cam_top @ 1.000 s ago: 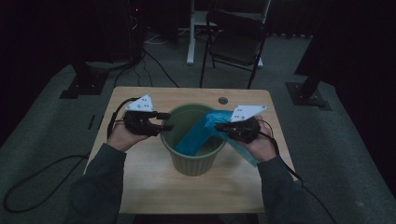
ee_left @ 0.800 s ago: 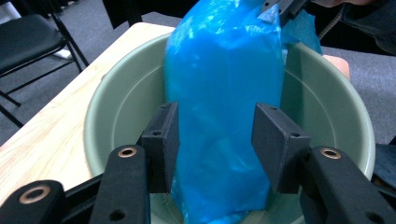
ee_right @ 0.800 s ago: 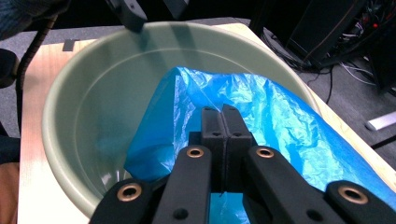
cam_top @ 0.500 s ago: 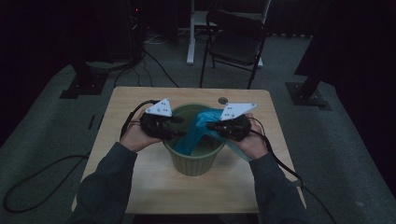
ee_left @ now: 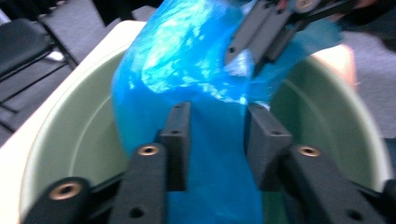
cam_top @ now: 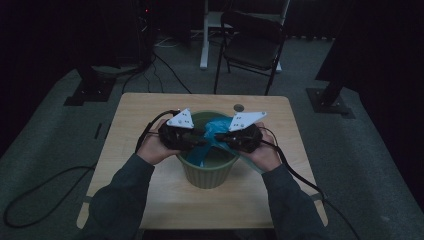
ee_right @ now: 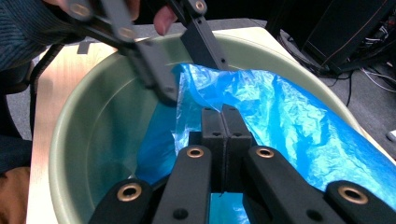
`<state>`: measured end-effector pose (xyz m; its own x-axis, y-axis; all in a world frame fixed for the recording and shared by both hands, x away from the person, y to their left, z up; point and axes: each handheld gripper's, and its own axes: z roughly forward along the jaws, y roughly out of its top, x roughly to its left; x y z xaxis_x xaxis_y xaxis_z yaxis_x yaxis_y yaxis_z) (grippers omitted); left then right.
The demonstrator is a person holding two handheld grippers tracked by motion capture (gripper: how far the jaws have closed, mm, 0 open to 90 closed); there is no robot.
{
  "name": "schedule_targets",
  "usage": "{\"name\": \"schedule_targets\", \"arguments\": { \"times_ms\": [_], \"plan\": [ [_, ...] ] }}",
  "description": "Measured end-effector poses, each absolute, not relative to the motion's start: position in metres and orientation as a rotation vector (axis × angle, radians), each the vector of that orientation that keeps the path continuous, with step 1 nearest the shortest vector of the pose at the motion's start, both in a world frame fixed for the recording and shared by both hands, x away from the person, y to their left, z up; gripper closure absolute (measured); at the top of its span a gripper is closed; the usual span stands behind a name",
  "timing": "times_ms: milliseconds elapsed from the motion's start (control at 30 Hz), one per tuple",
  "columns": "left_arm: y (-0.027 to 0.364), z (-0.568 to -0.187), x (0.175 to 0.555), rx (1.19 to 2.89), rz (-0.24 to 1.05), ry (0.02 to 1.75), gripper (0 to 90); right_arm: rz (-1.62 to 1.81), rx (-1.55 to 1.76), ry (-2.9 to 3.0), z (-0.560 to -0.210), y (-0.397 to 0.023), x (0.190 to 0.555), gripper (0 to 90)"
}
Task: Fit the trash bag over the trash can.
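A: The right gripper [ee_right: 223, 122] has its jaws pressed together on the blue plastic bag [ee_right: 289, 121], just over the green bin [cam_top: 207, 172] on the worktop [cam_top: 135, 107]; why hold it there?

B: Probably to keep one edge fixed; the left gripper [ee_left: 215, 126] has its jaws apart with the film between them, as if about to take a second edge and spread the bag as a liner.

A: What's unclear?

B: The bag's lower end is hidden inside the bin; the left gripper view is blurred; the room behind is too dark to read.
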<state>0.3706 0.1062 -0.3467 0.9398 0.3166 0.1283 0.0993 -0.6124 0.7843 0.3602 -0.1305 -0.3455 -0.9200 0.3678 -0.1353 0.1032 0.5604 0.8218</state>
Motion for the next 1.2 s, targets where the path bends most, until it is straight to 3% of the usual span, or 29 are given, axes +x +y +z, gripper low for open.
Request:
{"name": "schedule_targets", "arguments": {
  "times_ms": [233,267,333,500,800,1033,1100,1200],
  "plan": [
    [0.106,-0.349,0.370,2.226,0.386,0.305,86.5,1.273,0.377,2.517,-0.346,-0.131,0.357,90.0],
    [0.106,-0.349,0.370,2.226,0.386,0.305,87.9,1.282,0.378,2.522,-0.345,-0.132,0.356,84.7],
    [0.109,-0.350,0.369,2.231,0.403,0.315,88.0,1.279,0.371,2.519,-0.342,-0.135,0.354,78.1],
    [0.117,-0.350,0.368,2.226,0.418,0.324,88.0,1.299,0.382,2.457,-0.329,-0.151,0.346,74.3],
    [0.127,-0.355,0.363,2.216,0.420,0.331,88.0,1.333,0.501,2.333,-0.314,-0.187,0.346,79.4],
    [0.138,-0.360,0.362,2.196,0.412,0.358,87.9,1.274,0.600,2.337,-0.332,-0.199,0.354,83.3],
    [0.139,-0.359,0.362,2.194,0.416,0.358,87.9,1.269,0.614,2.338,-0.335,-0.199,0.356,82.1],
    [0.142,-0.359,0.360,2.189,0.419,0.363,87.8,1.250,0.663,2.335,-0.345,-0.195,0.364,73.0]
  ]
}}
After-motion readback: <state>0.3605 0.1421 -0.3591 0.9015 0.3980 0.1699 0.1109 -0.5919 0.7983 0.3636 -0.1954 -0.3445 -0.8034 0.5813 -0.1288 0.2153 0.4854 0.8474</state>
